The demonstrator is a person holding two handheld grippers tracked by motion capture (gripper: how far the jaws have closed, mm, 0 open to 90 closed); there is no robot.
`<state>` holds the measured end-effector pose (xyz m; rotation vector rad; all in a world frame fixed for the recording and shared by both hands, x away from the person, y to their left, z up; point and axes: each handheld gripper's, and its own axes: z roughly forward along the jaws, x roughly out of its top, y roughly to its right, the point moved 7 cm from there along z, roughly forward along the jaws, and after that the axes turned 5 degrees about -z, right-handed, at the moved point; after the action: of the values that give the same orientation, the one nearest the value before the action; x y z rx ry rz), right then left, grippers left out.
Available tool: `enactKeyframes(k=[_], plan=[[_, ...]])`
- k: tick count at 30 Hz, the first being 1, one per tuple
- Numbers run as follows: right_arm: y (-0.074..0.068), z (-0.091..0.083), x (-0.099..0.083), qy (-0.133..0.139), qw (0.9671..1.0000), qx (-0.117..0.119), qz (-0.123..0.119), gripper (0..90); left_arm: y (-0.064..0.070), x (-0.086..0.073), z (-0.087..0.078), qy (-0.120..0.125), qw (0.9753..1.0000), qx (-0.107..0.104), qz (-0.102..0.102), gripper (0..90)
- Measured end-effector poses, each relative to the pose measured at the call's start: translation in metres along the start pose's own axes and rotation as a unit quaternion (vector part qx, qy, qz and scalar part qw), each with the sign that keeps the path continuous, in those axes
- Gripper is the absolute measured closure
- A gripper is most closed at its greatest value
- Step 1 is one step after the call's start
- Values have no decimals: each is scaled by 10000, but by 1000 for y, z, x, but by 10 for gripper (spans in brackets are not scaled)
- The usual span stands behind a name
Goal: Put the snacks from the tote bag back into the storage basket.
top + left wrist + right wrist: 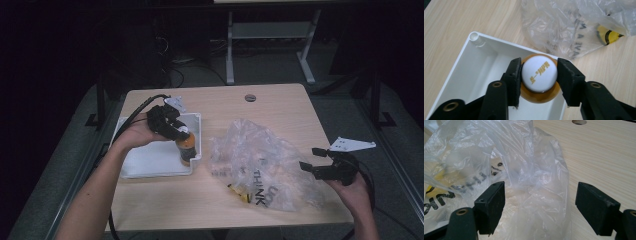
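A small orange bottle with a white cap stands upright in the near right corner of a white tray. My left gripper is shut on the bottle's cap, one jaw on each side, seen from above in the left gripper view. A crumpled clear plastic bag with black print lies on the table to the right, with a yellow item inside. My right gripper is open at the bag's right edge; in the right gripper view bag film lies between the spread jaws.
The light wooden table has a round cable hole near its far edge. The tray sits at the table's left. The yellow item shows through the bag. Dark floor and desk legs lie beyond.
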<state>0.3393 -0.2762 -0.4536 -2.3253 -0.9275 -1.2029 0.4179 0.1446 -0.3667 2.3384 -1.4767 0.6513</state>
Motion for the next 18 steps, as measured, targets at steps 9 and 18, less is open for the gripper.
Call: enactKeyframes(k=[9,18], plan=[[0,-1,-1,0,10000,-8,14,232,-1,1,0,38,10000,2,-74,463],[0,-2,-2,15,10000,-35,37,229,-2,0,-3,66,9999,14,-101,436]])
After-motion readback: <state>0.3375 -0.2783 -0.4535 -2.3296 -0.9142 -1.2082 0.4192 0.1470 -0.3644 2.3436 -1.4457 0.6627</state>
